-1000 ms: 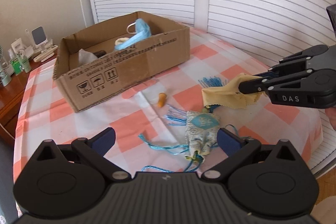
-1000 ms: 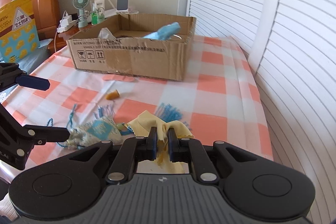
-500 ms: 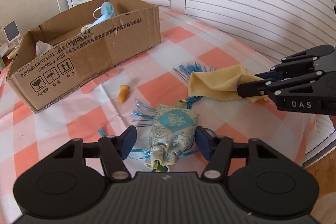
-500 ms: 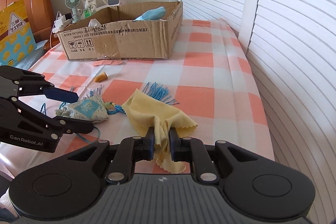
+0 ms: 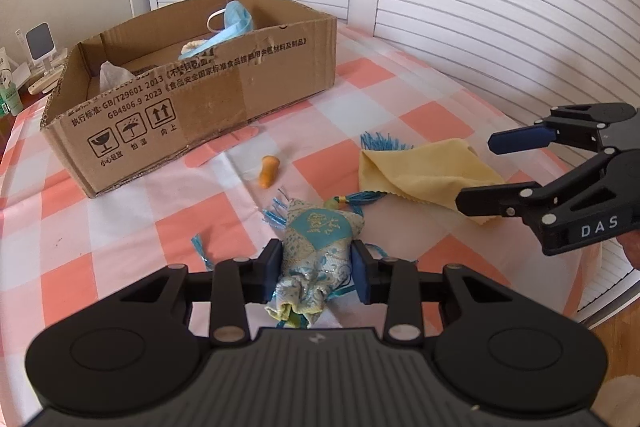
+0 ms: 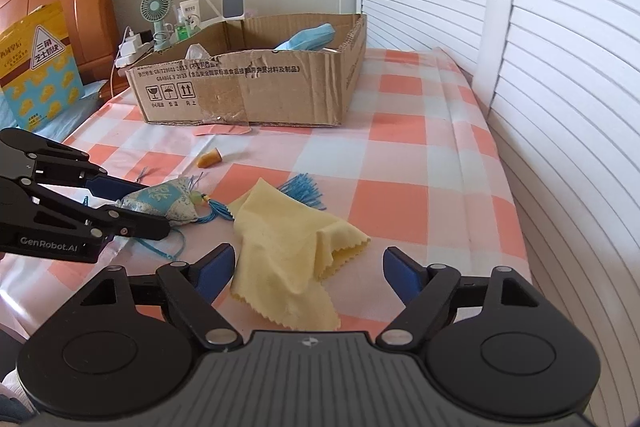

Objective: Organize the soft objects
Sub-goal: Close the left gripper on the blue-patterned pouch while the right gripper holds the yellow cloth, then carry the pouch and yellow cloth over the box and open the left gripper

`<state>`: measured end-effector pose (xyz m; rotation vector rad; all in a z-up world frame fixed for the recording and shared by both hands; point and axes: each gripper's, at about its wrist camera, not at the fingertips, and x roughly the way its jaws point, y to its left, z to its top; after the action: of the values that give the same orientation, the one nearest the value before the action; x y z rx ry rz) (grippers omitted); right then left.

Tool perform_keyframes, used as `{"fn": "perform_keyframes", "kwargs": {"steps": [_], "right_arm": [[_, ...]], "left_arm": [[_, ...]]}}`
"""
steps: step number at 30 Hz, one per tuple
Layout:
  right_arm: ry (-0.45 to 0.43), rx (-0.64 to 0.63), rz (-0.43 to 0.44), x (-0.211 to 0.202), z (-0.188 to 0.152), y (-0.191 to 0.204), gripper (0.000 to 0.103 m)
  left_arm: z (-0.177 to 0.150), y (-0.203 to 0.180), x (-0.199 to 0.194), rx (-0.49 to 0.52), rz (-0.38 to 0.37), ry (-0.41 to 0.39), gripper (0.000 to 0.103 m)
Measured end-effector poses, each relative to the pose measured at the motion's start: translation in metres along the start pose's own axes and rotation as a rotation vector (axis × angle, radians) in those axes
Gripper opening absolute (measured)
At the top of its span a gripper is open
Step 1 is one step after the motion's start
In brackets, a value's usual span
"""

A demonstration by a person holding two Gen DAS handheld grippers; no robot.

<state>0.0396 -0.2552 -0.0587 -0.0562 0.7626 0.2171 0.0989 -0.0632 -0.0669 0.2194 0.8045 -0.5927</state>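
An embroidered blue and cream pouch [image 5: 320, 235] with blue tassels lies on the checked tablecloth. My left gripper [image 5: 317, 263] has its jaws closing on the pouch, and the pads press its two sides. From the right wrist view the same left gripper [image 6: 148, 207] holds the pouch [image 6: 168, 197]. A yellow cloth [image 6: 280, 239] lies crumpled on the table between the wide fingers of my right gripper [image 6: 308, 267], whose jaws are opening and do not touch it. In the left wrist view the right gripper [image 5: 478, 171] stands at the yellow cloth's [image 5: 420, 171] right corner.
A cardboard box [image 5: 200, 107] stands at the back with a blue face mask [image 5: 236, 23] and tissue inside. A small orange piece [image 5: 268, 177] and a pink strip [image 5: 236, 143] lie before it. Slatted white doors run along the table's right edge. A headboard and nightstand clutter sit at the left.
My left gripper went from wide open to closed around the pouch. My right gripper let go of the yellow cloth and spread its fingers; the cloth now lies on the table.
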Motion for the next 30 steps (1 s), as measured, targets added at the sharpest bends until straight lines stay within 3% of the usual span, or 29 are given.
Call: {"fn": "perform_keyframes", "kwargs": {"steps": [6, 8, 13, 16, 30], "right_arm": [[0.011, -0.041, 0.013, 0.021, 0.008, 0.006, 0.083], [0.014, -0.059, -0.005, 0.023, 0.009, 0.010, 0.074], [0.014, -0.100, -0.043, 0.020, 0.009, 0.016, 0.030], [0.005, -0.083, -0.044, 0.015, 0.009, 0.013, 0.022], [-0.051, -0.135, -0.055, -0.021, 0.019, 0.014, 0.017]], "left_arm": [[-0.001, -0.002, 0.002, 0.004, -0.005, -0.001, 0.035], [-0.001, -0.001, 0.003, -0.001, -0.007, 0.000, 0.035], [-0.001, -0.002, 0.001, 0.009, -0.002, -0.002, 0.035], [-0.001, -0.003, 0.000, 0.018, 0.000, -0.001, 0.035], [0.006, 0.002, -0.036, 0.067, 0.042, -0.035, 0.031]]}}
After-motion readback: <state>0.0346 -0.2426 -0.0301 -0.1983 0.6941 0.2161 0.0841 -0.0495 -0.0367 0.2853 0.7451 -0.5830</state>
